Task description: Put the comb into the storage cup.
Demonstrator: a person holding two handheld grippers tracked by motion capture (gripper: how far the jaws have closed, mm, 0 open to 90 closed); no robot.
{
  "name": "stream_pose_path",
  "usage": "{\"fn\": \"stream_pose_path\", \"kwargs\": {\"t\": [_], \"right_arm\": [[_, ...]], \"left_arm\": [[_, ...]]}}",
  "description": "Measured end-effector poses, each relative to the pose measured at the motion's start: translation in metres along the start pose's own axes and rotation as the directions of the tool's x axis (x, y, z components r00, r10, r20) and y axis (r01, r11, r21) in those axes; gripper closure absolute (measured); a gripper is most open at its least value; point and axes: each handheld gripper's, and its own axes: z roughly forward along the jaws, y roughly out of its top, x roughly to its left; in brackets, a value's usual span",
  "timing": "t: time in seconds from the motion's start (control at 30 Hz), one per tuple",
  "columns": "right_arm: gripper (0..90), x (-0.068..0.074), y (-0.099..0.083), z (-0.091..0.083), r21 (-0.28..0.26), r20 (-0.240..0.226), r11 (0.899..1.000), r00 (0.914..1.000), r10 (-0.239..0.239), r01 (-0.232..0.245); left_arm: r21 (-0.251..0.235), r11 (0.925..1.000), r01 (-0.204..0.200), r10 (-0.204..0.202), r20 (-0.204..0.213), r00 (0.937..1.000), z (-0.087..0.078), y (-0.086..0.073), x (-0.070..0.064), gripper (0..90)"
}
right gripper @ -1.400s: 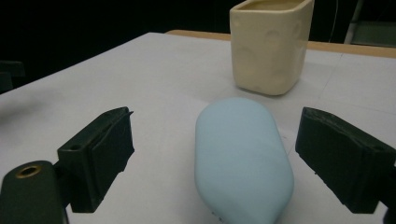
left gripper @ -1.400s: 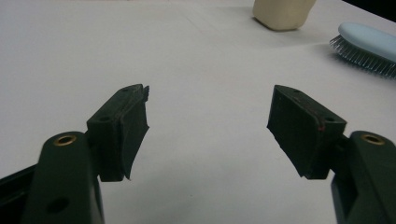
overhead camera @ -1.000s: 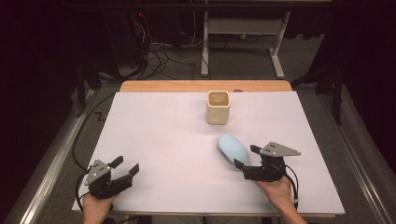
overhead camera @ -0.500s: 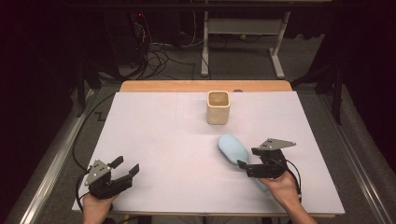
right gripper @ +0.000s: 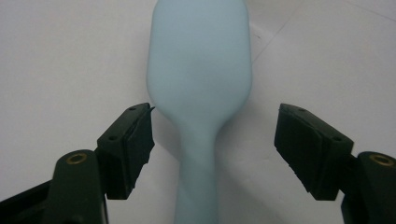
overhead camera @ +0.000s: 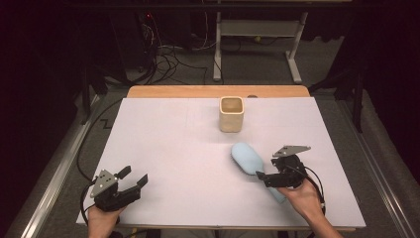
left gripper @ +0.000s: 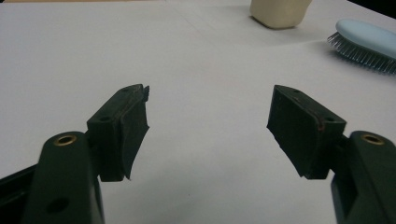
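A light blue hairbrush (overhead camera: 246, 157) lies bristles down on the white table (overhead camera: 168, 139), right of centre, its handle pointing toward the person. My right gripper (overhead camera: 267, 171) hovers over the handle. In the right gripper view it (right gripper: 217, 135) is open, and the brush's neck (right gripper: 198, 140) runs between the jaws with a gap on each side. A beige square cup (overhead camera: 231, 114) stands upright behind the brush. My left gripper (overhead camera: 134, 174) rests open near the front left edge, with nothing between its fingers (left gripper: 126, 121). The left gripper view shows the cup (left gripper: 280, 11) and brush (left gripper: 366, 39) far off.
A wooden strip (overhead camera: 218, 91) borders the table's far edge. Cables (overhead camera: 168, 59) and a desk frame (overhead camera: 257, 34) are on the dark floor behind. Metal rails (overhead camera: 54, 173) run along both sides of the table.
My right gripper has shifted slightly over the brush handle. The brush, the cup and the left gripper have stayed where they were.
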Motion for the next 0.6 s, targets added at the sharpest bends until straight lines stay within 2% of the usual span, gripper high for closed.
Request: {"fn": "stream_pose_path", "kwargs": {"t": [0.33, 0.6], "right_arm": [[29.1, -0.0037, 0.0011, -0.0003, 0.061, 0.02, 0.998, 0.9998, 0.002, -0.003], [31.1, -0.0059, 0.0018, 0.0037, 0.142, 0.018, 0.99, 0.9998, 0.012, -0.014]], "left_arm": [[-0.001, 1.0, 0.0, 0.0, -0.003, 1.0, 0.0, -0.0001, 0.0, 29.4], [-0.003, 1.0, 0.002, -0.002, -0.006, 1.0, -0.0002, 0.0, 0.0002, 29.3]]}}
